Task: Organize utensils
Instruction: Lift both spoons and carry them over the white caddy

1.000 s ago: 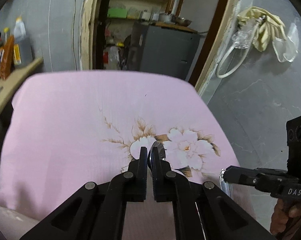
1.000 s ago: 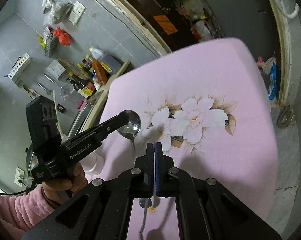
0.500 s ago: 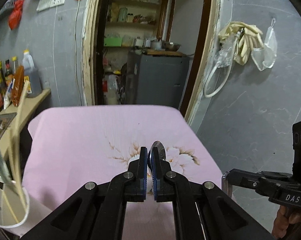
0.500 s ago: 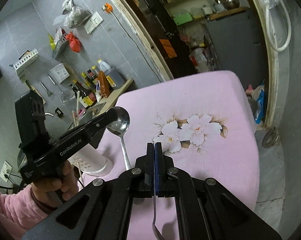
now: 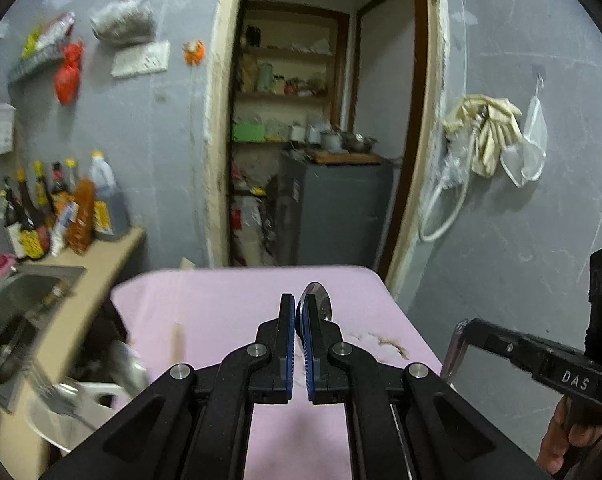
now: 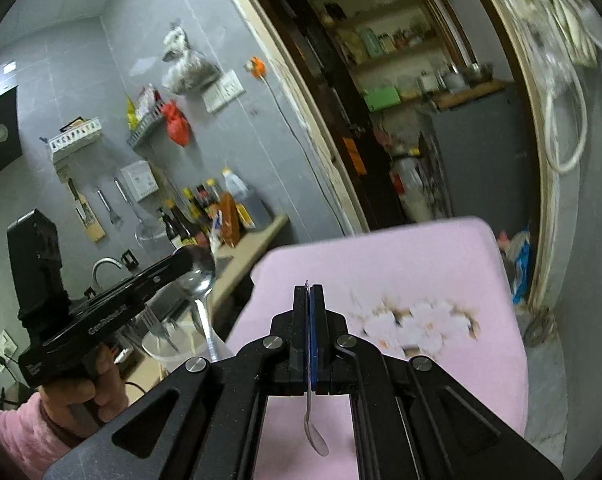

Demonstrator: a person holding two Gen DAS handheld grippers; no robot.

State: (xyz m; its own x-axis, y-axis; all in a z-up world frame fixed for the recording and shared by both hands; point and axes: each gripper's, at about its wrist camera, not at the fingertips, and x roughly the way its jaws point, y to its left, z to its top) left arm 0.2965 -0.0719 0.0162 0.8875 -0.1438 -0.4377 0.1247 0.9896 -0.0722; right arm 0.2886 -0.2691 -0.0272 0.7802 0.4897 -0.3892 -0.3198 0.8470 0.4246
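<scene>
My left gripper [image 5: 297,304] is shut on a large steel spoon [image 5: 316,300]; its bowl sticks up past the fingertips. In the right wrist view the same spoon [image 6: 199,280] hangs with its handle down over a white utensil holder [image 6: 169,350] at the table's left edge. My right gripper [image 6: 309,292] is shut on a small steel spoon [image 6: 312,420], held by its handle, bowl hanging below the fingers. In the left wrist view the right gripper's finger [image 5: 501,344] holds a thin metal piece at the right. The holder [image 5: 85,400] has a fork in it.
A pink floral cloth [image 6: 401,272] covers the table. A counter with a sink [image 5: 17,312] and sauce bottles [image 5: 61,208] stands to the left. A doorway to a pantry with a grey cabinet [image 5: 333,208] lies beyond the table.
Both grippers have lifted and tilted up, so the views show more wall and doorway and less cloth. The left gripper has carried the large spoon leftward, over the white holder.
</scene>
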